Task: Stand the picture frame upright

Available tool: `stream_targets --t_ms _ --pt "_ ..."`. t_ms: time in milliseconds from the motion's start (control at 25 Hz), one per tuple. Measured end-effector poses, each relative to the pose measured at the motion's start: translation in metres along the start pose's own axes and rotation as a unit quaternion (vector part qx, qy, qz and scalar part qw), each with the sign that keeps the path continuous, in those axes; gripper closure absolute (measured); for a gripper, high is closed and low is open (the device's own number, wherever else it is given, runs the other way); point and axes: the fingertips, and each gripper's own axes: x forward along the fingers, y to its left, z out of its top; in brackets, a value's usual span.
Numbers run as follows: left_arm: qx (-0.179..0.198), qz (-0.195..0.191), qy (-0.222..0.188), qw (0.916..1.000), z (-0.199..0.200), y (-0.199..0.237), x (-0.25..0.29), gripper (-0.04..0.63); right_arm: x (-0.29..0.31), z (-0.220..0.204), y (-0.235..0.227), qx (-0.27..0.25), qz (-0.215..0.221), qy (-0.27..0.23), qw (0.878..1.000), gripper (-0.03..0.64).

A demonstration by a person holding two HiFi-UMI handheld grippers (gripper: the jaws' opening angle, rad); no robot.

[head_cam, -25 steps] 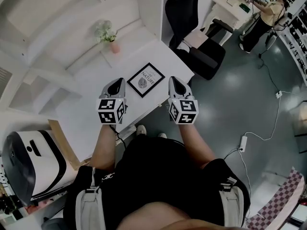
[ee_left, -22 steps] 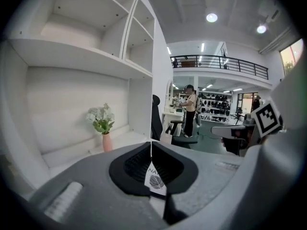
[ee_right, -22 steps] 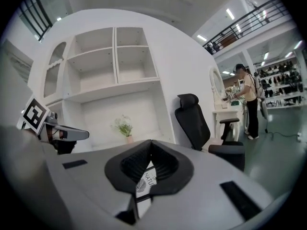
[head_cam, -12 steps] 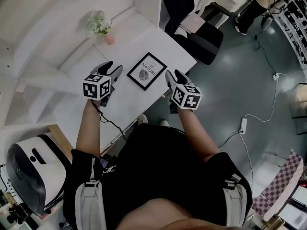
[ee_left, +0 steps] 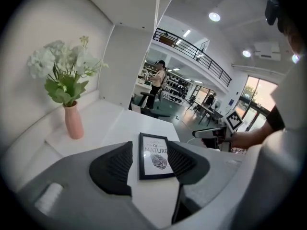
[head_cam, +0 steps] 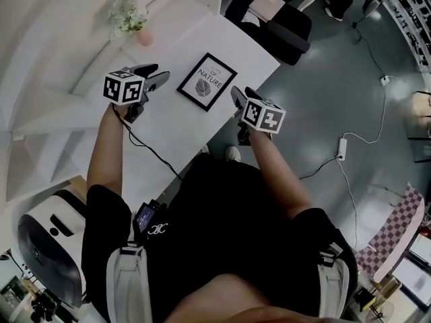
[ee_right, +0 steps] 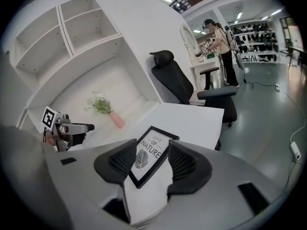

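Note:
A black picture frame with a leaf print lies flat on the white table. My left gripper hovers to its left and points at it. My right gripper hangs at the table's front edge, just right of the frame. On both grippers the jaws are opening, with nothing between them. In the left gripper view the frame shows through the gap of the left gripper. The right gripper view likewise has the frame beyond the right gripper.
A pink vase of flowers stands at the table's back left by the white shelving. A black office chair sits past the table's far corner. A cable and power strip lie on the grey floor. A person stands far off.
Both grippers have gone from shut to open. The left one swung out to the left of the frame and the two now stand farther apart. The frame has not moved.

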Motion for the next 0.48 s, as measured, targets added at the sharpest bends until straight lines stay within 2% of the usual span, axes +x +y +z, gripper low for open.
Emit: stream_targets --t_ms 200,480 --pt "-0.013 -0.055 0.042 0.9975 -0.010 0.028 0.033 0.373 0.027 -0.021 -0.005 0.028 -0.041 0.037 0.998 0.422" --pt "-0.046 -0.105 0.053 0.9920 -0.009 0.059 0.071 0.373 0.052 -0.040 -0.014 0.080 -0.089 0.062 0.991 0.423"
